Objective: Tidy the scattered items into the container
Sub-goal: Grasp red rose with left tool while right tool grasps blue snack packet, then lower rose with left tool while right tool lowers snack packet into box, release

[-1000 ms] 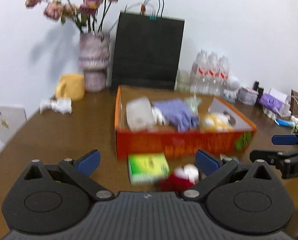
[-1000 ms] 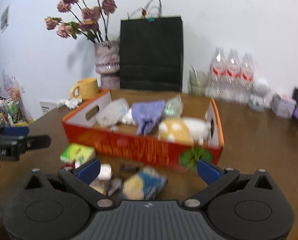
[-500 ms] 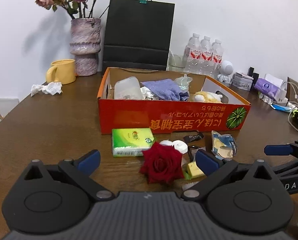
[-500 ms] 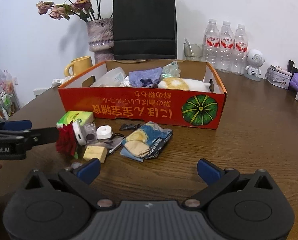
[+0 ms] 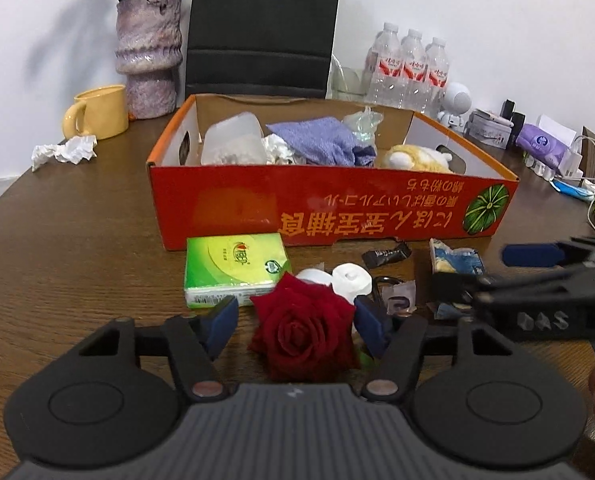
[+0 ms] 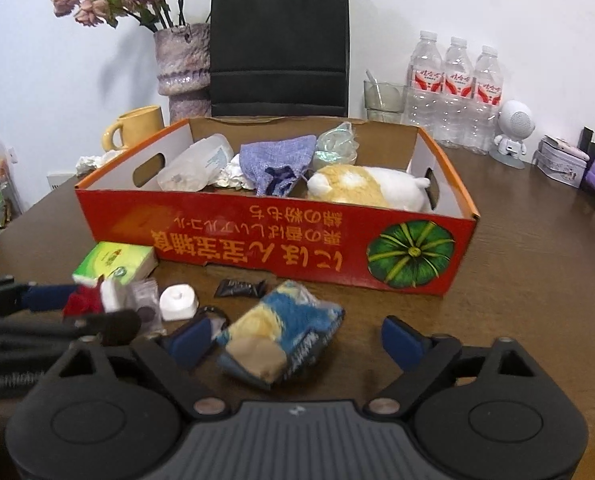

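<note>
Rose (image 5: 303,326) lies on the worktop (image 5: 77,240) before the orange box (image 5: 337,204), between the closing jaws of the left claw (image 5: 295,320), pads not yet pressing it. The right claw (image 6: 293,340) closes around a blue-and-yellow packet (image 6: 281,336), its pads also clear of contact.
</note>
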